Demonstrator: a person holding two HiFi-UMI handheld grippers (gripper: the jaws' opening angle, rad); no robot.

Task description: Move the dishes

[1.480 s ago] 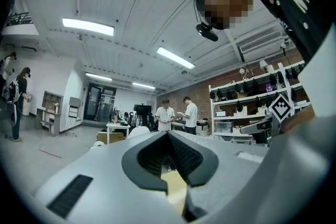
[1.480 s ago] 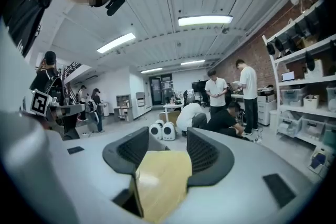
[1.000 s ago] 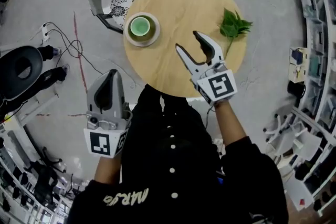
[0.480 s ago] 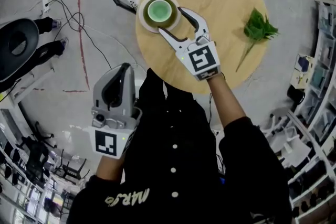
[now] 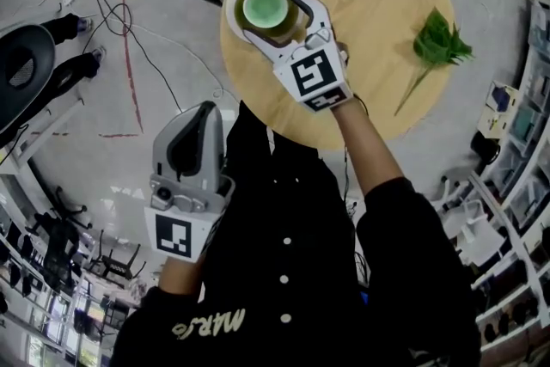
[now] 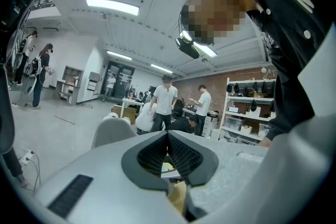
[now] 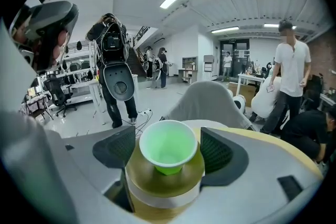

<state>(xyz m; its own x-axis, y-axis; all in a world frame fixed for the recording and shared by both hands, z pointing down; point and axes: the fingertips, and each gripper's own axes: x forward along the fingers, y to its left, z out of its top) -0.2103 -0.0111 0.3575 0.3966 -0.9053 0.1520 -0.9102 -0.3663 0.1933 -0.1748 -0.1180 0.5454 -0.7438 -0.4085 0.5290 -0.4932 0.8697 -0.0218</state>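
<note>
Opening wide, the right gripper (image 5: pixel 266 13) is straddling the green cup (image 7: pixel 167 145), ungripped, at the table's (image 5: pixel 369 30) left edge; the left gripper (image 5: pixel 199 120) is hanging clenched.

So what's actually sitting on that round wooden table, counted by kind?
green cup: 1
olive bowl: 1
white plate: 1
leafy sprig: 1
Total: 4. The cup, bowl and plate are stacked together, and the sprig lies apart from them.
</note>
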